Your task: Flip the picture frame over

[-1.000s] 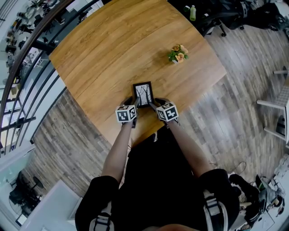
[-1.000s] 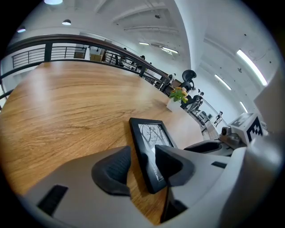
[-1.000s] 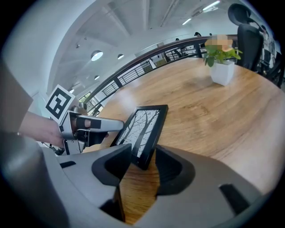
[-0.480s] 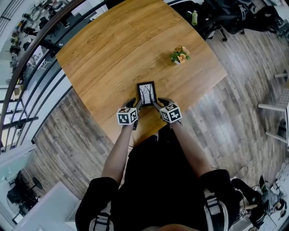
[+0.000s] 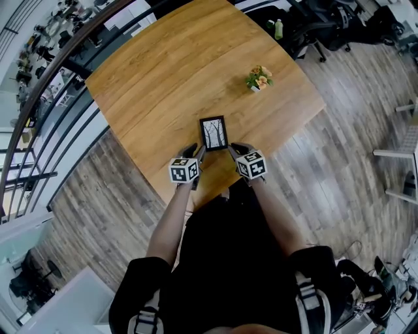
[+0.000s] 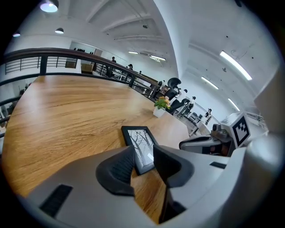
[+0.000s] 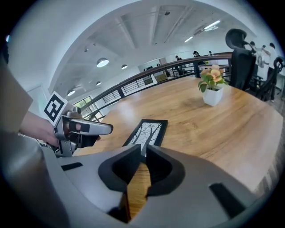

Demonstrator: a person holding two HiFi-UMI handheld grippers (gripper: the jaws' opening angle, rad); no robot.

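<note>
A black picture frame [image 5: 213, 133] lies flat on the wooden table [image 5: 163, 72], its tree picture facing up. Both grippers hover just short of its near edge. My left gripper [image 5: 196, 152] is by the near left corner. Its jaws are closing with a gap still between them, and the left gripper view shows that corner [image 6: 141, 144] beyond the gap, not pinched. My right gripper [image 5: 233, 149] is by the near right corner, jaws closing and almost together with nothing between them. The frame [image 7: 147, 132] lies ahead of them.
A small potted plant [image 5: 258, 78] stands toward the table's far right. The table's near edge runs right under my grippers. A railing [image 5: 39, 85] curves past the table on the left. Office chairs and a green bottle [image 5: 279, 18] are beyond the far corner.
Both grippers have lifted and drawn slightly back from the frame's near corners. The right jaws have come nearly together. The frame still lies face up in the same spot.
</note>
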